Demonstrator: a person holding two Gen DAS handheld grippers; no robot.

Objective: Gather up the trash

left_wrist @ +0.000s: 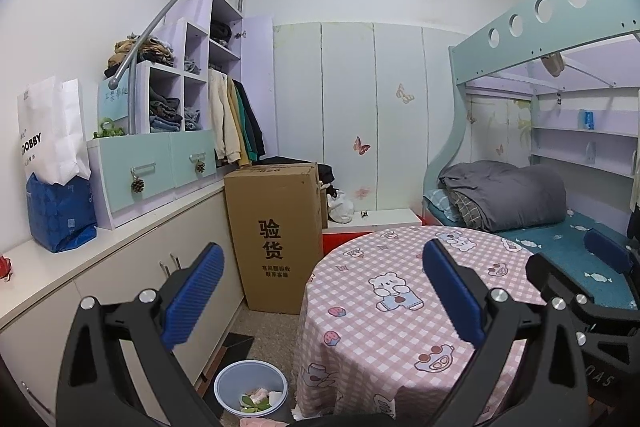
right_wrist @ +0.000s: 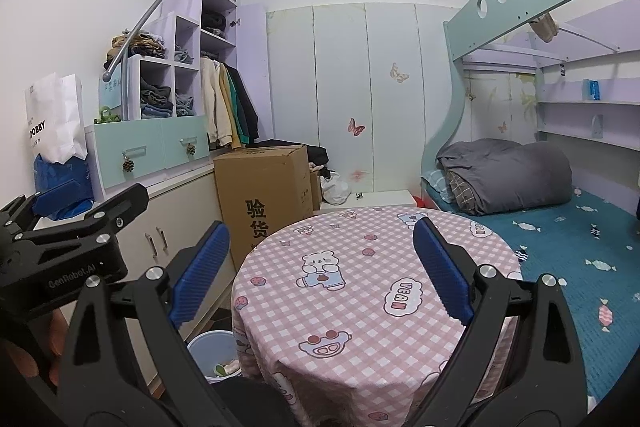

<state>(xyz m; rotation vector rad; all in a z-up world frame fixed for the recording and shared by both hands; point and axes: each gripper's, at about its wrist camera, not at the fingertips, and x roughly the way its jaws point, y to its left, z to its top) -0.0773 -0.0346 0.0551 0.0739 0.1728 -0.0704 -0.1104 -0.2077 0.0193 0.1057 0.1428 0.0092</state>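
Observation:
A blue plastic bin (left_wrist: pixel 250 393) stands on the floor left of the round table (left_wrist: pixel 400 307), and in it lie pink, white and green scraps (left_wrist: pixel 256 399). My left gripper (left_wrist: pixel 322 291) is open and level over the table's near edge, with nothing between its blue pads. The right gripper (left_wrist: pixel 572 259) shows at that view's right edge. In the right wrist view my right gripper (right_wrist: pixel 320 273) is also open wide and empty above the pink checked tablecloth (right_wrist: pixel 360 307). The bin (right_wrist: pixel 214 351) peeks out beside the cloth. The left gripper (right_wrist: pixel 96 195) is at the left.
A tall cardboard box (left_wrist: pixel 276 227) stands behind the bin against white cabinets (left_wrist: pixel 120 287). Paper bags (left_wrist: pixel 56 163) sit on the counter at the left. A bunk bed (right_wrist: pixel 560 227) with a grey duvet fills the right. A hand (right_wrist: pixel 52 339) grips the left gripper's handle.

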